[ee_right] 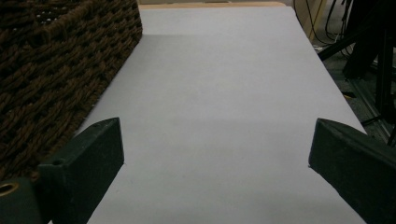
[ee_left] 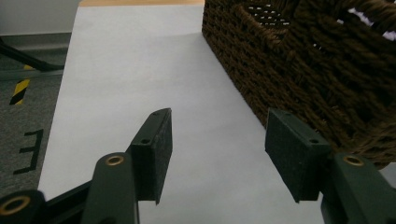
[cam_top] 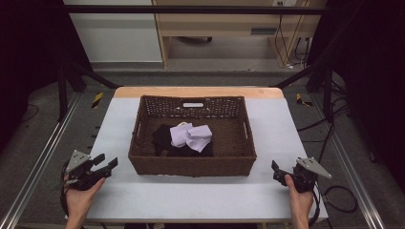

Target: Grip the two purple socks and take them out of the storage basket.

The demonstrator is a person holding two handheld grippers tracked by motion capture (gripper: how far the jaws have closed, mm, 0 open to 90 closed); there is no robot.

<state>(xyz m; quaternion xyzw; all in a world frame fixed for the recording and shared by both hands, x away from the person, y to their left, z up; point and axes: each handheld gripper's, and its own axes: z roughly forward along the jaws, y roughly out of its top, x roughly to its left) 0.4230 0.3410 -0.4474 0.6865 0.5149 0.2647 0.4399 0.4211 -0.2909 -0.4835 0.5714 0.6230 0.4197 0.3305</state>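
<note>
Both tools released, empty: left tool (cam_top: 106, 164) and right tool (cam_top: 276, 168) flanking the dark brown woven wicker basket (cam_top: 191, 168) on the pale grey bench (cam_top: 191, 195). Crumpled lilac cloth (cam_top: 191, 136) atop black cloth (cam_top: 163, 137) inside. Best approached from above the rim, pinching a raised fold.

Pale table (cam_top: 157, 195) with a woven basket (cam_top: 191, 164) (dark brown)

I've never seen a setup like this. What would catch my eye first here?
Most striking is the dark woven basket in the middle of the pale table, with a lilac cloth lying on a black cloth inside it. Next, the two hand-held tools: the left tool near the basket's left corner and the right tool off its right corner, both open and empty.
</note>
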